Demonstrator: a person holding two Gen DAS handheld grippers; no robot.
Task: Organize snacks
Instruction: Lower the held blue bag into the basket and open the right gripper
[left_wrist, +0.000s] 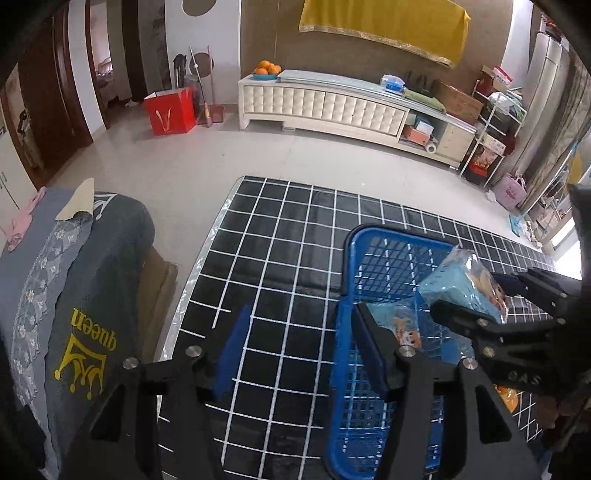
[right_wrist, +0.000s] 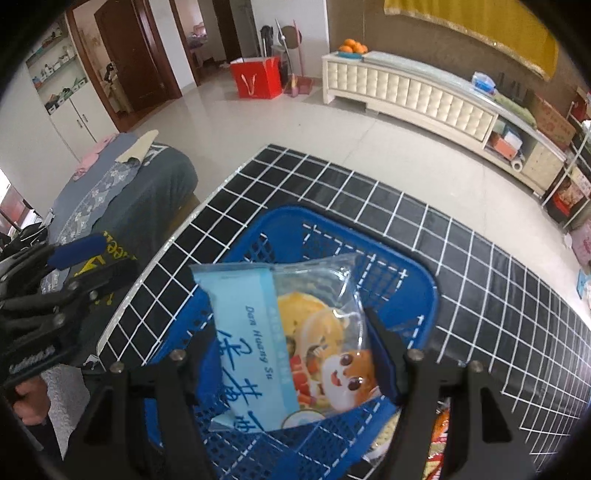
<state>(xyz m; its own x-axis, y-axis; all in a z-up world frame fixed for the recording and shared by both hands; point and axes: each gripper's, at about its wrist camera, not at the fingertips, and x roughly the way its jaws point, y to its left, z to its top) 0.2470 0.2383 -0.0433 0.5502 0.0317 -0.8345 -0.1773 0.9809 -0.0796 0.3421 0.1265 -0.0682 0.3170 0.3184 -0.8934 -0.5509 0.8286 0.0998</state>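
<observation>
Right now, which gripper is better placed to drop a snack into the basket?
Right gripper: it already holds the snack packet over the blue basket. The left gripper is open and empty beside it.

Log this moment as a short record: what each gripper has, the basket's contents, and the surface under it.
right gripper: shut on a light blue snack packet, held above the basket
left gripper: open, holding nothing, beside the basket's left rim
basket: blue plastic mesh, with another light blue packet lying inside
surface: table with a black cover with a white grid
task state: held packet not yet released
</observation>
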